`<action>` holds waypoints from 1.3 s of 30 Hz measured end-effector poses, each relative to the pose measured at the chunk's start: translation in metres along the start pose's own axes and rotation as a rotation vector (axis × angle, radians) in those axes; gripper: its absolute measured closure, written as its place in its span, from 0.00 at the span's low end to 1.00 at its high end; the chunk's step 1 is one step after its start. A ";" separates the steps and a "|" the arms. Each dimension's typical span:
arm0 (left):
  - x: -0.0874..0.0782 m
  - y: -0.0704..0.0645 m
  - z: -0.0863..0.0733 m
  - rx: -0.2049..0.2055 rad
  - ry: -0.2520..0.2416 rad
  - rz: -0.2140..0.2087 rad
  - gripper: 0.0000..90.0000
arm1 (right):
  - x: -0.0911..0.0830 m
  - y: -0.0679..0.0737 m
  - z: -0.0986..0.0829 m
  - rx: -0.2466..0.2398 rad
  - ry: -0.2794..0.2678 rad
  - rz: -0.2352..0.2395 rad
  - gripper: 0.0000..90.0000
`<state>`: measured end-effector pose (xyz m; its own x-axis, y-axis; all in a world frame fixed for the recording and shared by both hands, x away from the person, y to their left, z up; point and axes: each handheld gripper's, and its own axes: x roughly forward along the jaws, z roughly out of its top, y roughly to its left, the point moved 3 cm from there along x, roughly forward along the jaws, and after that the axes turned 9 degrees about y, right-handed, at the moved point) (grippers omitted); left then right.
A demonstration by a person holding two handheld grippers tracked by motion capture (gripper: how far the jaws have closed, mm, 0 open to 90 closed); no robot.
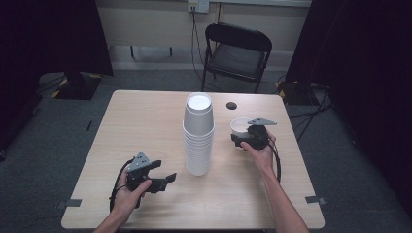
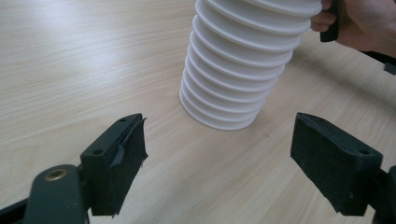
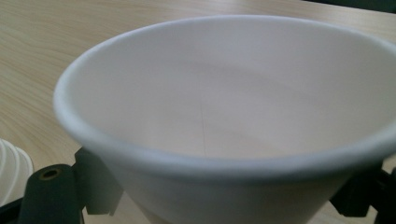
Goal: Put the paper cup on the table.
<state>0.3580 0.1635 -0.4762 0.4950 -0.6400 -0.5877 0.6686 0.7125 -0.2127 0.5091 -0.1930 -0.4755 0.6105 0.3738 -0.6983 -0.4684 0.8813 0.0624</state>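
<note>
While the single cup sits in one gripper and the stack stands alone: each risk below is a judgement.
Right gripper [image 1: 244, 137]: closed on a white foam cup [image 1: 239, 126], mouth up, held right of the stack, near the desk's [image 1: 145, 116] right half.
Left gripper [image 1: 163, 180]: jaws wide apart, holding nothing, low over the desk just left of the stack's foot.
Cup stack [image 1: 198, 136]: tall, upside down, free-standing mid-desk.
Crush risk: foam wall [image 3: 224, 116] is soft; a harder squeeze could dent or crack it.
Topple risk: a brush from either gripper could tip the unsteadied stack.
Slip risk: the tapered cup may slide from the jaws if tilted.
</note>
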 end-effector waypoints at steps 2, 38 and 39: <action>0.001 -0.001 0.000 0.000 0.000 -0.002 0.20 | 0.001 0.001 -0.004 0.002 0.004 0.001 0.18; -0.004 -0.006 0.002 0.012 -0.039 0.019 0.20 | -0.002 0.013 -0.034 -0.024 0.044 0.041 0.16; -0.004 -0.006 0.002 0.012 -0.039 0.019 0.20 | -0.002 0.013 -0.034 -0.024 0.044 0.041 0.16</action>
<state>0.3530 0.1612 -0.4711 0.5285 -0.6372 -0.5609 0.6653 0.7213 -0.1925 0.4804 -0.1923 -0.4980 0.5621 0.3962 -0.7260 -0.5083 0.8579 0.0747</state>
